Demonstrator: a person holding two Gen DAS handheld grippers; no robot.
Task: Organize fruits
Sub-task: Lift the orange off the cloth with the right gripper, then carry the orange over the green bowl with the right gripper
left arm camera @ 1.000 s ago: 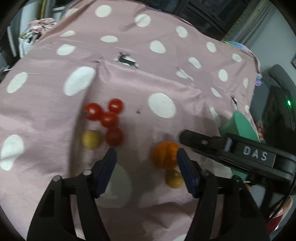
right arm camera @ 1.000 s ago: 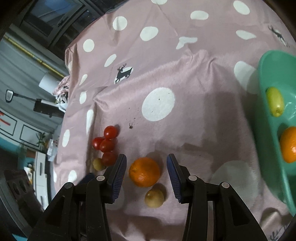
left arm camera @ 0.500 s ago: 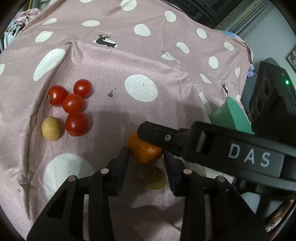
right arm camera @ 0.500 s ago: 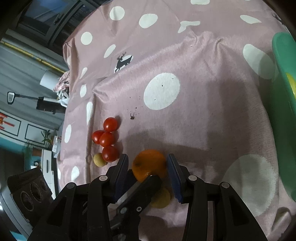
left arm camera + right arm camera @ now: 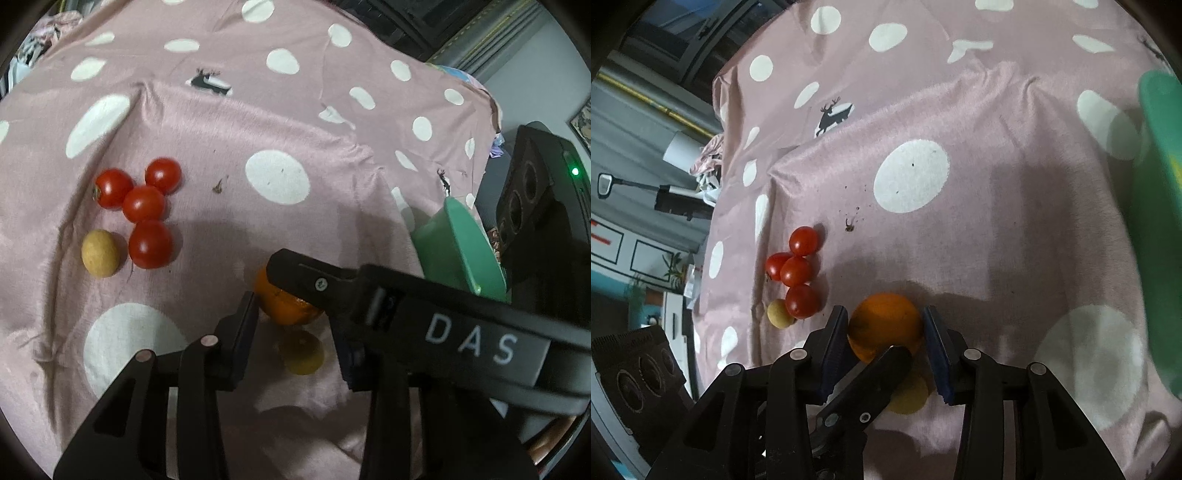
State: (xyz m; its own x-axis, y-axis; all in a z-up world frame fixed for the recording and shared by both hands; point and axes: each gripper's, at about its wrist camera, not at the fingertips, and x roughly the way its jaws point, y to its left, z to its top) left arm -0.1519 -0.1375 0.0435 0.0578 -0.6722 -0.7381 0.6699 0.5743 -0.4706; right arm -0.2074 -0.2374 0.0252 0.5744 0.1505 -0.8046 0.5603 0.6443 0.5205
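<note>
My right gripper (image 5: 885, 338) brackets the orange (image 5: 884, 326) on the pink polka-dot cloth (image 5: 960, 240), jaws just closing in, pads at its sides; whether they press I cannot tell. My left gripper (image 5: 295, 332), jaws part open after narrowing, straddles the small yellow fruit (image 5: 303, 352) just in front of the orange, not gripping it. Four cherry tomatoes (image 5: 144, 210) and another yellow fruit (image 5: 99, 253) lie left of the orange; the green bowl (image 5: 461, 251) stands to its right.
</note>
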